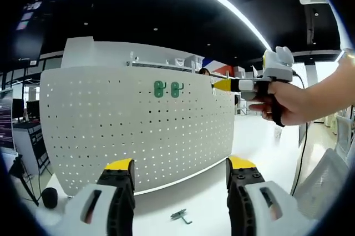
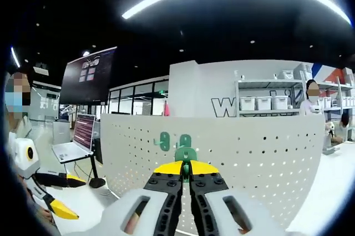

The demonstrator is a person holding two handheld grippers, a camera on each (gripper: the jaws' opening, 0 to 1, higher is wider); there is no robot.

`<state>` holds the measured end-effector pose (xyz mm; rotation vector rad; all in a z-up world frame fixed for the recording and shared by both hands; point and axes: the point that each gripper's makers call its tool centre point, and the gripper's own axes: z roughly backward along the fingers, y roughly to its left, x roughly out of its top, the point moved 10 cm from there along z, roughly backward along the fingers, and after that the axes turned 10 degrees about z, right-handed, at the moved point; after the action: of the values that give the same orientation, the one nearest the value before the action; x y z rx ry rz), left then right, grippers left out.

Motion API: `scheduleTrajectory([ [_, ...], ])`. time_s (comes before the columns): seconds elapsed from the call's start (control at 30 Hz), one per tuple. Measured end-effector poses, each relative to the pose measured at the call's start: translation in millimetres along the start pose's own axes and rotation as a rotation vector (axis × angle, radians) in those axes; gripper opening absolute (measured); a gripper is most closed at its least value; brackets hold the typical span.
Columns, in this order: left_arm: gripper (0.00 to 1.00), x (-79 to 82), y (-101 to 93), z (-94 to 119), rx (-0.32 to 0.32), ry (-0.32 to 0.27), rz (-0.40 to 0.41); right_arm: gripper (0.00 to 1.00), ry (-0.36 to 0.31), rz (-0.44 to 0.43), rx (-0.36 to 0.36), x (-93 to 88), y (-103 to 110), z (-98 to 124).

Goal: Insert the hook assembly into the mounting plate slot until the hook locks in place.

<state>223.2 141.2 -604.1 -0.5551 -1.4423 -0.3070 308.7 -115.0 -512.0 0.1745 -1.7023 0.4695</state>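
Left gripper view: left gripper [image 1: 180, 170] is hanging released over the table, two green hooks [image 1: 167, 89] already sitting on the pegboard [image 1: 111, 136], one spare hook [image 1: 181, 215] lying below. Right gripper view: right gripper [image 2: 186, 170] is clenching a third green hook [image 2: 185, 155] right up near the board, not locked yet I'd guess.

The left gripper view sits low over the table [image 1: 166, 197], back from the pegboard [image 1: 100, 130], facing it squarely ahead of its hand-held gripper. The right gripper view looks from higher and closer at the same pegboard [image 2: 266, 158]. Both share its upper face with two green hooks [image 1: 167, 89] [image 2: 174, 141].
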Motion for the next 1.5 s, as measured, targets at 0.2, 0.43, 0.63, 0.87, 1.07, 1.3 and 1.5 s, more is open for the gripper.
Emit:
scheduleTrajectory([
  [0.2,0.68,1.2,1.1,0,0.002,-0.003,-0.001,0.01,-0.003,0.007,-0.026,2.0,-6,-8],
  [0.43,0.67,1.5,2.0,1,0.003,-0.002,-0.004,0.01,-0.01,0.014,-0.047,4.0,-10,-19],
  [0.63,0.67,2.2,2.6,3,0.009,0.001,-0.003,0.01,-0.018,0.008,-0.072,5.3,-15,-29],
  [0.87,0.67,1.4,4.5,4,0.019,0.007,0.003,0.01,-0.025,0.017,-0.094,5.7,-18,-40],
  [1.07,0.67,1.4,5.0,5,0.026,0.006,0.013,0.01,-0.023,0.007,-0.115,3.2,-22,-47],
  [1.3,0.67,4.5,5.3,4,0.026,0.01,0.019,0.01,-0.024,-0.004,-0.133,1.1,-24,-57],
  [1.5,0.66,6.5,5.1,4,0.026,0.01,0.018,0.01,-0.018,0.0,-0.131,-2.7,-26,-64],
])
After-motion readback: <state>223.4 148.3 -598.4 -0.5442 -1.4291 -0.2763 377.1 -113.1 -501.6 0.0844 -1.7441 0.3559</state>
